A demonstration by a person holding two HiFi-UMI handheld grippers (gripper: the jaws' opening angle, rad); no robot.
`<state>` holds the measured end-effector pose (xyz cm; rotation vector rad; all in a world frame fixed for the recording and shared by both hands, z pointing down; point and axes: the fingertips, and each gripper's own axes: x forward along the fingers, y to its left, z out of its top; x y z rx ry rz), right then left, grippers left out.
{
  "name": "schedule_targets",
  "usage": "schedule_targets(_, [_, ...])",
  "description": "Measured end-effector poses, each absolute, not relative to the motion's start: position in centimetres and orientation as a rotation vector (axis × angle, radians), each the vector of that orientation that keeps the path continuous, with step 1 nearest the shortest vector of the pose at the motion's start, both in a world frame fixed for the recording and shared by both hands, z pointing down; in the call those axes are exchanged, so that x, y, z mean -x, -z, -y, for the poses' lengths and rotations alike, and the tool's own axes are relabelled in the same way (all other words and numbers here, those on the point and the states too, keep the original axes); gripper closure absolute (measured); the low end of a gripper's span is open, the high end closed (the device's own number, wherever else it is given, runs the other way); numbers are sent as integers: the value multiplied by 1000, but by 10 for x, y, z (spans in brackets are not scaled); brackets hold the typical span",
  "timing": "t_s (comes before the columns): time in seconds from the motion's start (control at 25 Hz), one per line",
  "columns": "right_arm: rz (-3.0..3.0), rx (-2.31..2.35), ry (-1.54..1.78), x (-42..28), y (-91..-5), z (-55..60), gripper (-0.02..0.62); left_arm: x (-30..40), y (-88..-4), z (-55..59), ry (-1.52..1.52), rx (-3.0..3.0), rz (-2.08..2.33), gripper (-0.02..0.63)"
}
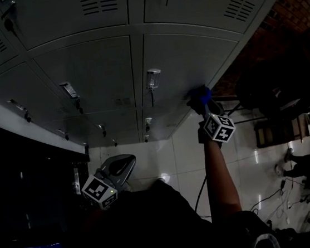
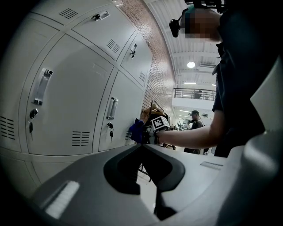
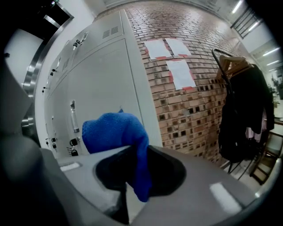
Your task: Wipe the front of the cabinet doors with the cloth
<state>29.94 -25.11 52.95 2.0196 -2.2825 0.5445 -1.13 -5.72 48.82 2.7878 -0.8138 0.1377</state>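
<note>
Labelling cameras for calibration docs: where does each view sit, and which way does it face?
Head view: on the person's head, looking steeply down the cabinet doors; left gripper, right gripper, right forearm show.
Left gripper view: on the left gripper, held low, facing the doors sidelong; right forearm, torso show.
Right gripper view: on the right gripper, at the doors, facing the brick wall; only jaws show, shut on the cloth.
Shared: all three show cloth and doors.

I see a brick wall (image 3: 190, 101) ahead, three paper sheets (image 3: 179, 73) stuck on it. Beside it, a coat rack (image 3: 230, 62) with dark coats (image 3: 243, 114). Glossy white tiled floor (image 1: 250, 165). Round ceiling light (image 2: 190, 65) lit, railing (image 2: 194, 93) beyond.
</note>
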Motion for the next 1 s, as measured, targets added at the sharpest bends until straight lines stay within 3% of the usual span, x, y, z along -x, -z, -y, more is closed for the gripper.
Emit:
schedule_targets(0.6, [2526,-1599,-555,-118,-546,211,526,48,-489,45,-135,-2773,848,606])
schedule_targets(1.0, [2543,-1506,-536,-67,-557,231,526,84,-494,42,-133,-2749,928,606])
